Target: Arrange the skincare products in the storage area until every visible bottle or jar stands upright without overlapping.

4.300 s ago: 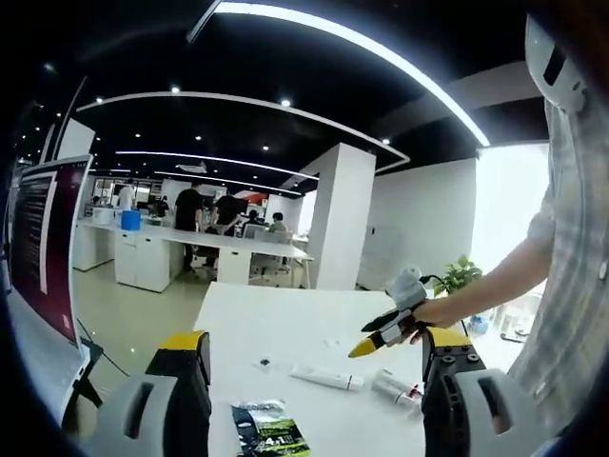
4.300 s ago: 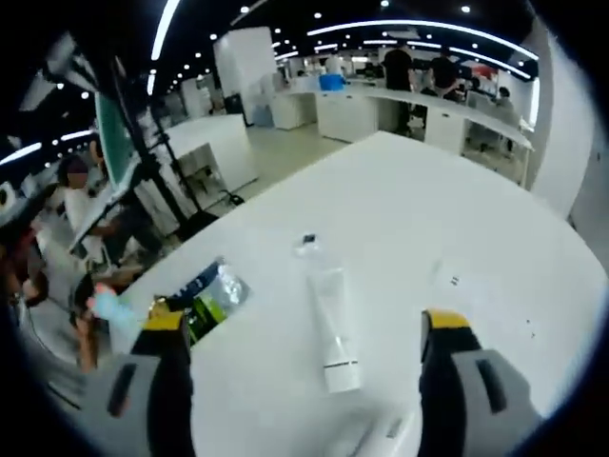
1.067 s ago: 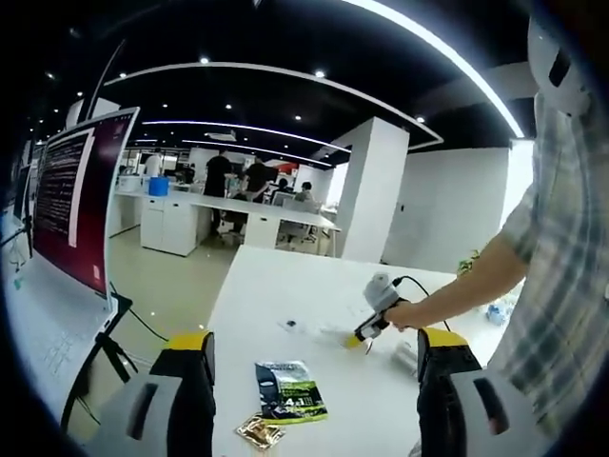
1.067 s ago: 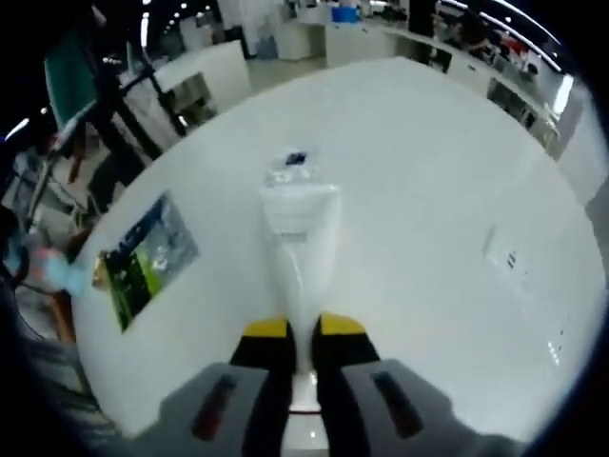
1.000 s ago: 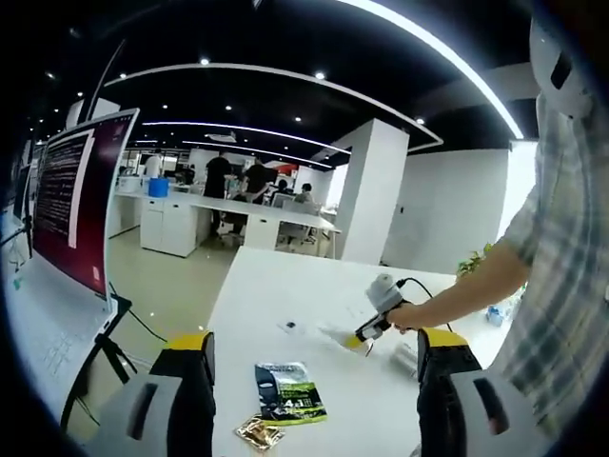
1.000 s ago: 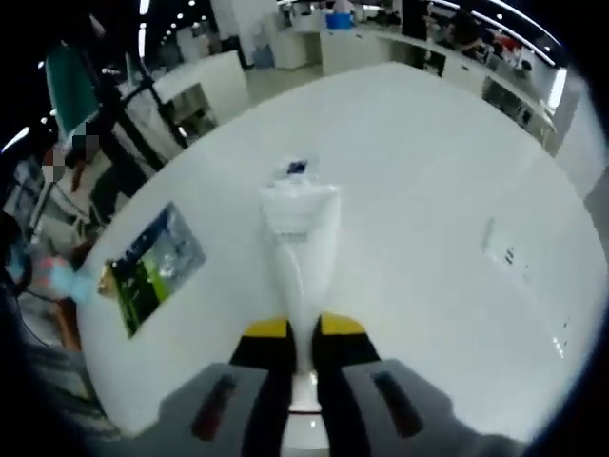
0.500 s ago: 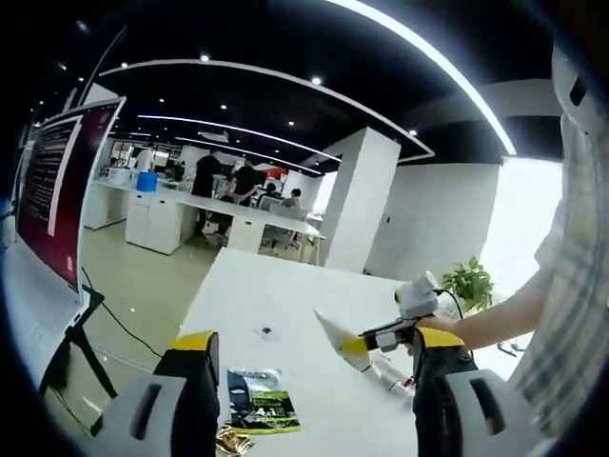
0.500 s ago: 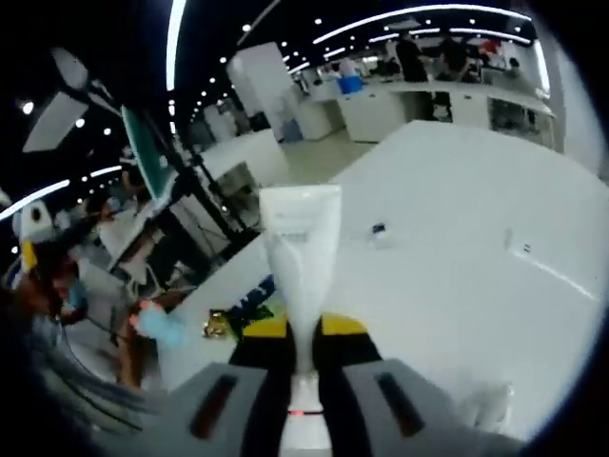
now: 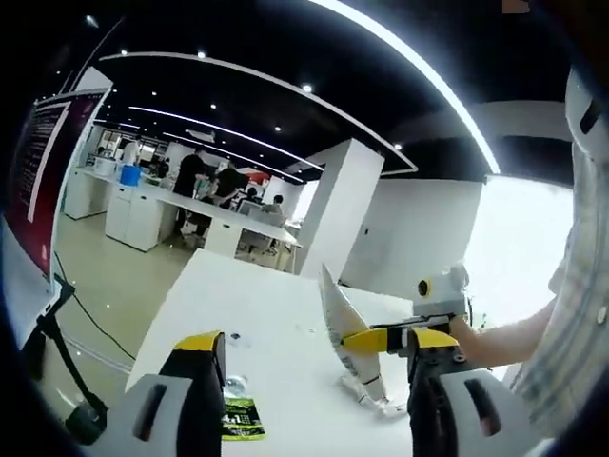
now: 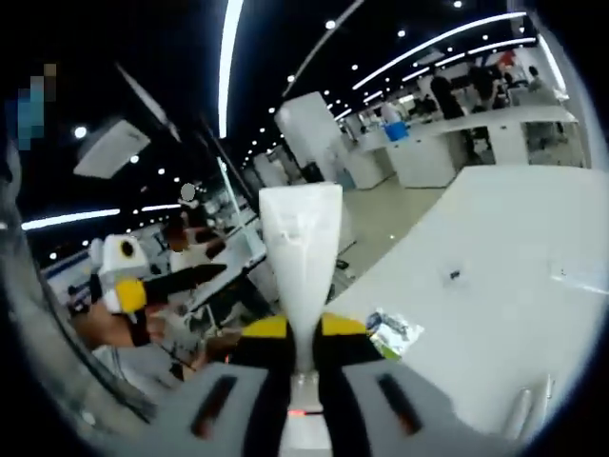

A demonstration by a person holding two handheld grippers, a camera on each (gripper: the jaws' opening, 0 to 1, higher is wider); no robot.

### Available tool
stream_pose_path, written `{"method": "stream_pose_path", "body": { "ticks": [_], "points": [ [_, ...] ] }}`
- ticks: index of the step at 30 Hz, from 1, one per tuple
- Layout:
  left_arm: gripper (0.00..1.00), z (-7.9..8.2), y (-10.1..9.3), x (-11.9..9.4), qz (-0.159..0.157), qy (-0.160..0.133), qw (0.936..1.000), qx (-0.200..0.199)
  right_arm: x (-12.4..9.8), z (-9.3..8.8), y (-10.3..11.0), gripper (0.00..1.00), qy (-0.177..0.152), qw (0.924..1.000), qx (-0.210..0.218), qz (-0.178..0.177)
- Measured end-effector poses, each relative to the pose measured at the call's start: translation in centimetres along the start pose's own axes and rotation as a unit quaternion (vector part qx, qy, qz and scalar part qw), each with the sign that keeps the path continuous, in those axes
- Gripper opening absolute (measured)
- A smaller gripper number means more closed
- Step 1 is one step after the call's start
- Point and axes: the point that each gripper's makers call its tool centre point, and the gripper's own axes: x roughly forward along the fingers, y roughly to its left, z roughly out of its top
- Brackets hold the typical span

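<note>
Right gripper (image 10: 294,335) fingers are clamped on the neck end of a white tube (image 10: 301,257), crimped flat end pointing away from the camera. In the left gripper view the same tube (image 9: 339,324) hangs above the white desk (image 9: 276,362), tilted, wide end up and narrow end toward the desk, pinched by the yellow fingertips of the right gripper (image 9: 366,340) coming in from the right. Grip near the cap end makes sense: judging by the task, the tube is meant to go cap-down so it stands, and holding low leaves the body free to swing vertical. Tube is not touching the desk from what I can see.

Left gripper (image 9: 309,405) fingers are wide apart, nothing between them, held back at the near desk edge, probably just waiting or ready to steady something.

Second tube-like item (image 9: 371,390) lies flat on the desk just under the lifted tube; hard to tell its exact shape. Green-and-black sachet (image 9: 233,417) lies flat near the left gripper's left finger, seen too in the right gripper view (image 10: 392,331). Small dark speck (image 10: 455,275) farther out on the desk, too small to name.

Step in hand, my read: lifted and reoriented, set-down pending. Risk: narrow cap base, tube may tip when let go.
</note>
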Motion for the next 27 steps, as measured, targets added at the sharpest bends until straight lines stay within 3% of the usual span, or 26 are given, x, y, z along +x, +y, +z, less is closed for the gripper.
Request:
{"method": "stream_pose_path", "body": {
  "ticks": [11, 16, 19, 27],
  "points": [
    [0.76, -0.1, -2.0, 1.8, -0.034, 0.005, 0.9988, -0.036, -1.2, 0.7, 4.7, 0.06, 0.003, 0.9974, -0.059, 0.042],
    [0.7, 0.8, -3.2, 2.9, -0.049, -0.005, 0.9977, -0.047, -1.5, 0.1, 6.4, 0.06, 0.018, 0.9937, -0.097, 0.055],
    [0.66, 0.9, -3.7, 3.5, -0.054, -0.004, 0.9973, -0.05, -1.4, -0.3, 6.8, 0.06, 0.031, 0.9907, -0.12, 0.055],
    [0.55, 0.1, -5.2, 4.5, -0.076, 0.009, 0.9945, -0.072, -2.1, -0.3, 7.5, 0.06, 0.026, 0.9862, -0.158, 0.043]
  ]
}}
